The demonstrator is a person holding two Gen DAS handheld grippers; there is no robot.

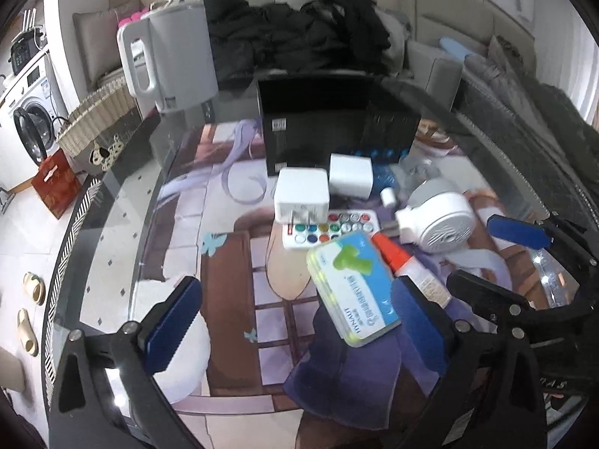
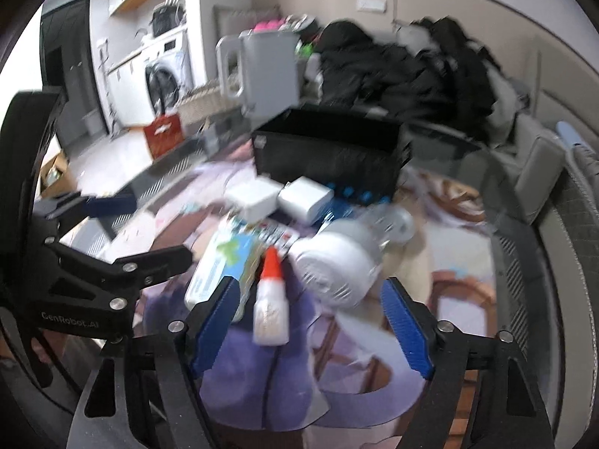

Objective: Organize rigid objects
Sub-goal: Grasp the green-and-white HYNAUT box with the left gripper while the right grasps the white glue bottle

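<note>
Both grippers hang released, the right gripper (image 2: 310, 321) straddling the glue bottle (image 2: 270, 310) to grab it, the left gripper (image 1: 295, 321) waiting beside the case (image 1: 352, 288).

The open box (image 1: 337, 119) stands at the far middle of the table (image 1: 123, 202). Behind and left of the box stands the kettle (image 1: 172, 56); behind the box, off the table, clothes (image 1: 299, 33) lie heaped. Just before the box sit two chargers (image 1: 301, 194) (image 1: 350, 179) side by side, touching. Before the chargers lies the remote (image 1: 329, 228), one charger's prongs resting on it. Before the remote lies the flat case (image 1: 352, 288), overlapping its near edge. Right of the case lies the glue bottle (image 1: 408, 265), and right of that the round fan (image 1: 438, 220).
</note>
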